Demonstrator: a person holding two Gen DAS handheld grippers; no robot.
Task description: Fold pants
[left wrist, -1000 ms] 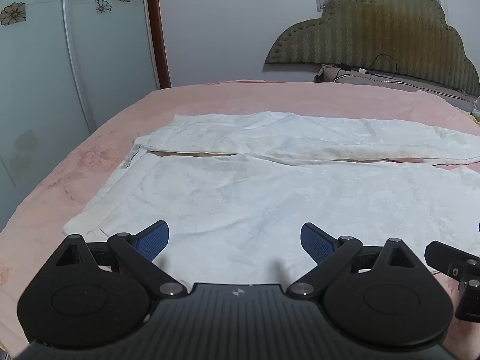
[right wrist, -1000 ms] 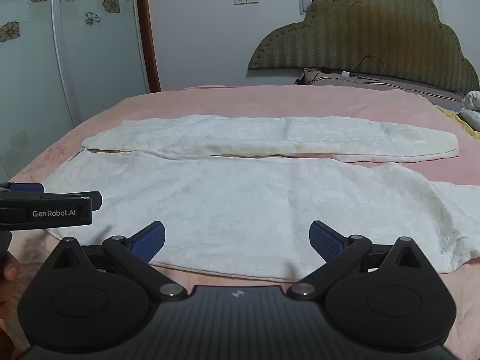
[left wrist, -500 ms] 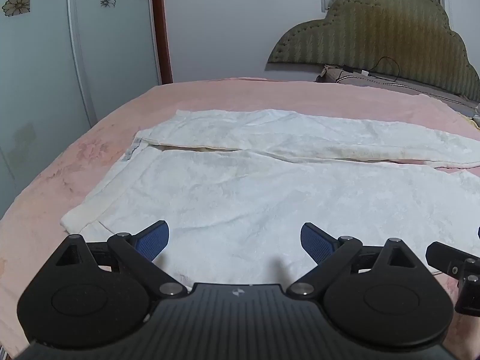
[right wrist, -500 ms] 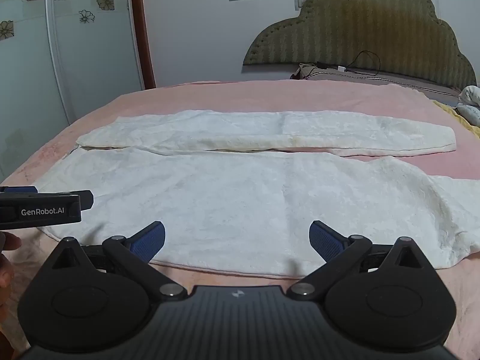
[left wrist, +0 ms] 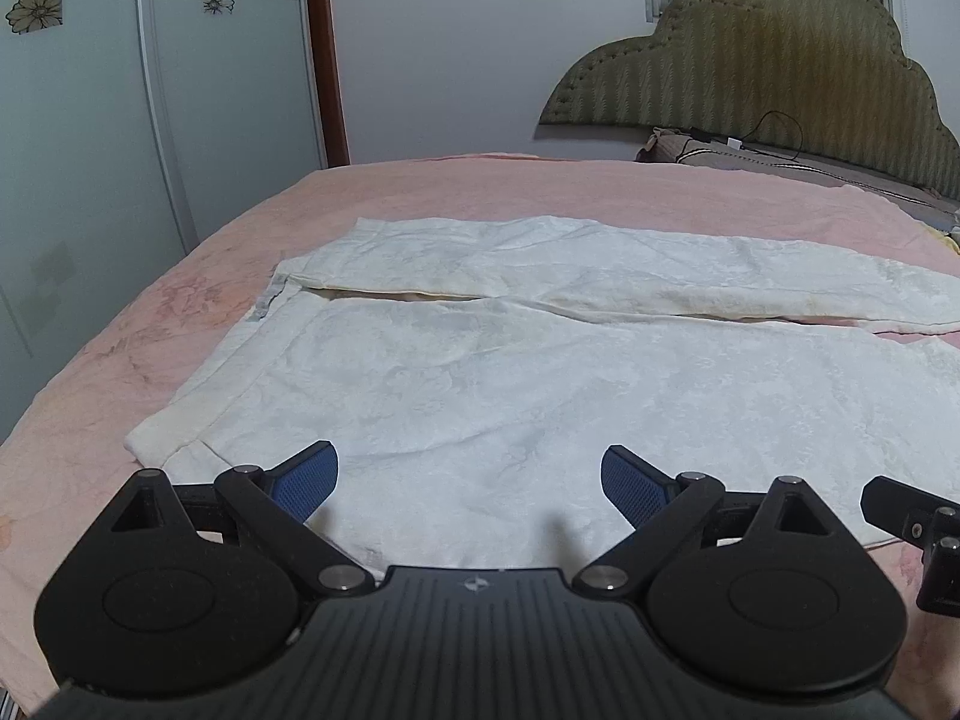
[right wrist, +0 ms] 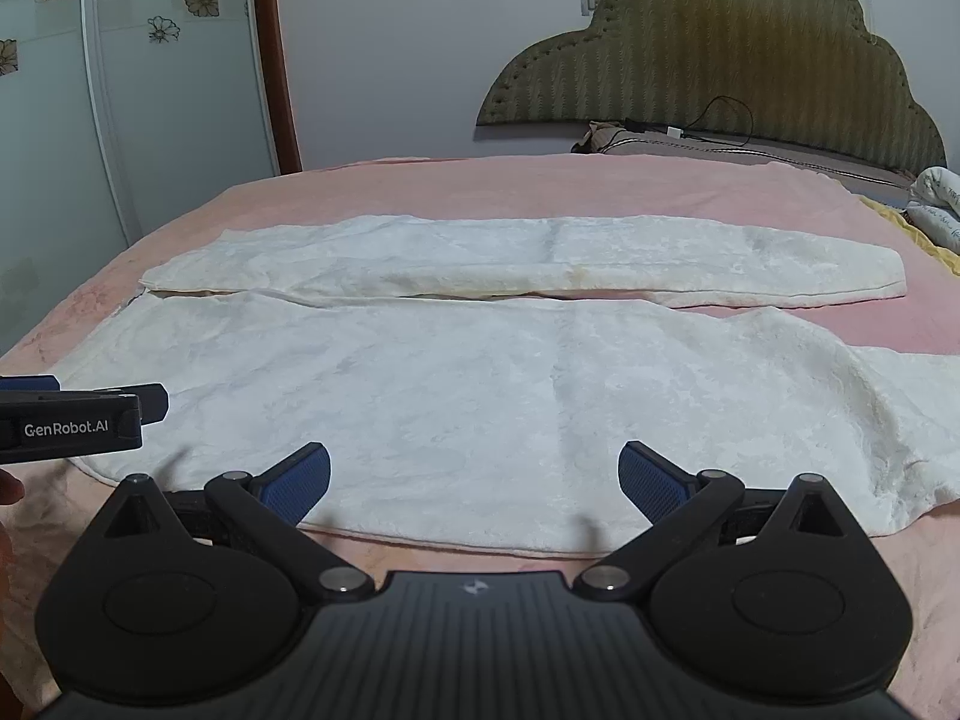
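White pants (left wrist: 510,372) lie spread flat on a pink bed (left wrist: 420,192), waistband at the left, both legs running to the right side by side. In the right wrist view the pants (right wrist: 480,396) show both legs, cuffs at the right. My left gripper (left wrist: 470,477) is open and empty, just above the near leg's front edge close to the waistband. My right gripper (right wrist: 474,474) is open and empty over the near leg's front hem, further right. The left gripper's body (right wrist: 72,420) shows at the left edge of the right wrist view.
A padded olive headboard (right wrist: 720,60) stands at the far right with a cable and pillows (right wrist: 936,198) below it. A wardrobe with flower-patterned doors (left wrist: 120,120) lines the left side. The bed's left edge (left wrist: 36,408) drops off near the waistband.
Both grippers have pulled back and risen slightly, so the pants sit a little lower and farther in each view. Both jaws have stayed open.
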